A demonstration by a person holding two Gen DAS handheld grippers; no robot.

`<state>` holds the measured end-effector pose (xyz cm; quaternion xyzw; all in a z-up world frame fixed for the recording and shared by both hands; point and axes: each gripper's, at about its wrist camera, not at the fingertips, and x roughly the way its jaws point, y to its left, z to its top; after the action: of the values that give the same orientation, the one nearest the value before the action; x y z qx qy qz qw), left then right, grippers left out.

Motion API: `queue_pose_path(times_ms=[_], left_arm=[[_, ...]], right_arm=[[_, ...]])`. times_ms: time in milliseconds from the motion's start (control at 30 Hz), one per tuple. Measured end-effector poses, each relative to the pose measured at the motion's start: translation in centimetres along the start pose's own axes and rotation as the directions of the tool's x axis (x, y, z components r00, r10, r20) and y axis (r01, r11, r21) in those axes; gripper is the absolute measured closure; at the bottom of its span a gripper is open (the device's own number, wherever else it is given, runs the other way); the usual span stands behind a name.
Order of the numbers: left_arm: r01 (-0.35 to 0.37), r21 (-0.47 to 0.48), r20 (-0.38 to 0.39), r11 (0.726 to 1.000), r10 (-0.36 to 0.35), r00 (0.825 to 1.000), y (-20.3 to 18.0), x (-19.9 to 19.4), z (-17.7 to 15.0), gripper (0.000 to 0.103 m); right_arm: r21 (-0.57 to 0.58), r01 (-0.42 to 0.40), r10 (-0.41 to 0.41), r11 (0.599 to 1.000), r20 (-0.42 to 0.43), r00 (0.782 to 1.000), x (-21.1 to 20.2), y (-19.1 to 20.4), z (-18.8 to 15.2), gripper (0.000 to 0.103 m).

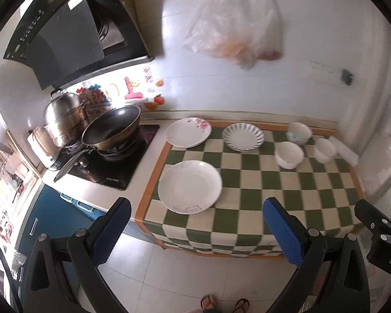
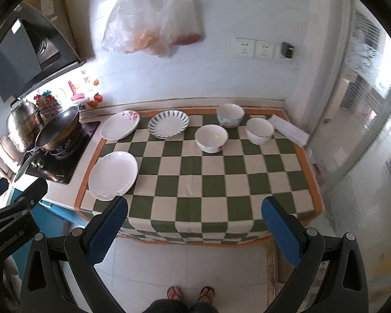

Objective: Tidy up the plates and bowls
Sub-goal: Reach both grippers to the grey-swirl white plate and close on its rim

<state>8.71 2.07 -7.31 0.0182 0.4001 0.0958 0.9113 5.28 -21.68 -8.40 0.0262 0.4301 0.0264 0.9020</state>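
Three plates lie on the checked cloth: a plain white plate [image 1: 189,186] [image 2: 113,175] at the near left, a flowered plate [image 1: 188,132] [image 2: 120,124] at the far left, and a ribbed plate [image 1: 243,136] [image 2: 168,124] beside it. Three white bowls stand at the far right: a middle bowl [image 1: 289,154] [image 2: 211,138], a patterned bowl [image 1: 299,132] [image 2: 230,115] behind it, and a right bowl [image 1: 324,150] [image 2: 259,130]. My left gripper [image 1: 195,229] is open and empty, short of the counter. My right gripper [image 2: 194,228] is open and empty, also short of it.
A stove with a wok [image 1: 112,127] [image 2: 57,130] and a steel pot [image 1: 63,118] stands left of the cloth. Plastic bags [image 1: 234,36] [image 2: 153,23] hang on the back wall. A white folded cloth [image 2: 289,130] lies at the far right edge.
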Motion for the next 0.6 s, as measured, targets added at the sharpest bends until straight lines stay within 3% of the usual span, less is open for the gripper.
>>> queue_pose_path(times_ms=[233,433,600], left_arm=[[-0.032,-0.017,-0.066,0.999,0.031,0.997,3.7,8.7,1.7,0.0],[-0.004,0.013,-0.145,1.0,0.006,0.989,6.6,17.5,3.2,0.0],[0.034,0.057,-0.235,0.998,-0.02,0.972,8.8,25.8,3.9,0.0]], right_arm=[[-0.04,-0.049,0.048,0.998,-0.037,0.998,10.5,5.6,2.2,0.0],[-0.056,-0.039,0.033,0.998,-0.095,0.995,20.4,11.5,3.6,0.0],[-0.099,-0.042,0.024,0.994,-0.181,0.983,28.4,15.7,3.8,0.0]])
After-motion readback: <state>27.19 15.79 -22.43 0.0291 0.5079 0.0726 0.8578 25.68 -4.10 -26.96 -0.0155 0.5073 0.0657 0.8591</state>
